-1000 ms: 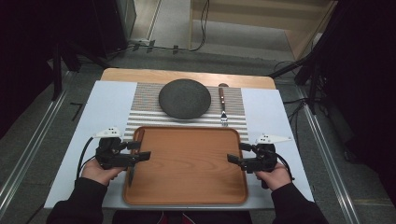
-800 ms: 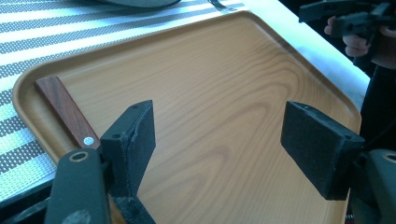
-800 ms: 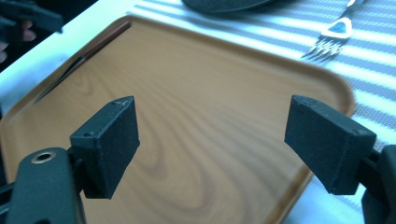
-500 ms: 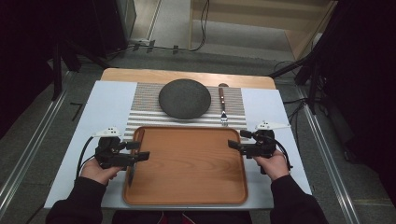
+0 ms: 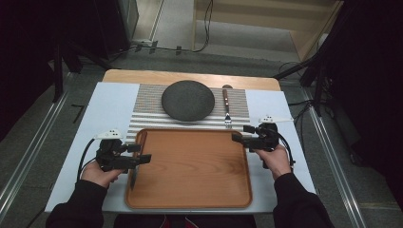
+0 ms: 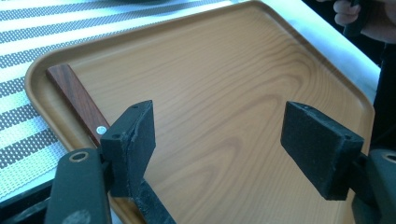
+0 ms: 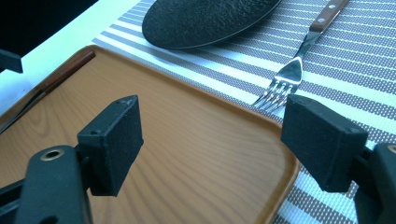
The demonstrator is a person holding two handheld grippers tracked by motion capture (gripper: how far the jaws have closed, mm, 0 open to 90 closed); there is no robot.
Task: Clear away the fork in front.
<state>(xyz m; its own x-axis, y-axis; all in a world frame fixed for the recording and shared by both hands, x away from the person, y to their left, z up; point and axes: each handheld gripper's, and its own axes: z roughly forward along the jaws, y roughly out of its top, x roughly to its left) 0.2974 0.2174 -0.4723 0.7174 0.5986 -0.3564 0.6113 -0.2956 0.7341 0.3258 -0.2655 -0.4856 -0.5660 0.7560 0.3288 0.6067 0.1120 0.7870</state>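
A wooden tray (image 5: 190, 171) lies at the near middle of the table. Along its left inner edge rests a knife (image 6: 77, 100) with a red-brown handle, also in the right gripper view (image 7: 56, 79). My left gripper (image 5: 144, 154) hovers open over that edge, its left jaw just above the knife (image 5: 133, 176), nothing between its fingers (image 6: 217, 126). My right gripper (image 5: 240, 134) is open over the tray's far right corner (image 7: 210, 126). Beyond the tray a dark round plate (image 5: 187, 99) and a fork (image 5: 227, 107) lie on a striped placemat (image 5: 147, 107).
The placemat sits on a white sheet (image 5: 109, 104) that covers most of the wooden tabletop (image 5: 142, 76). Metal rails (image 5: 28, 156) run along the floor on both sides. A person's hand (image 5: 275, 159) holds each gripper from the near edge.
My right gripper has moved away from me along the tray's right side, from mid-edge to the far right corner near the fork. The left gripper has stayed put.
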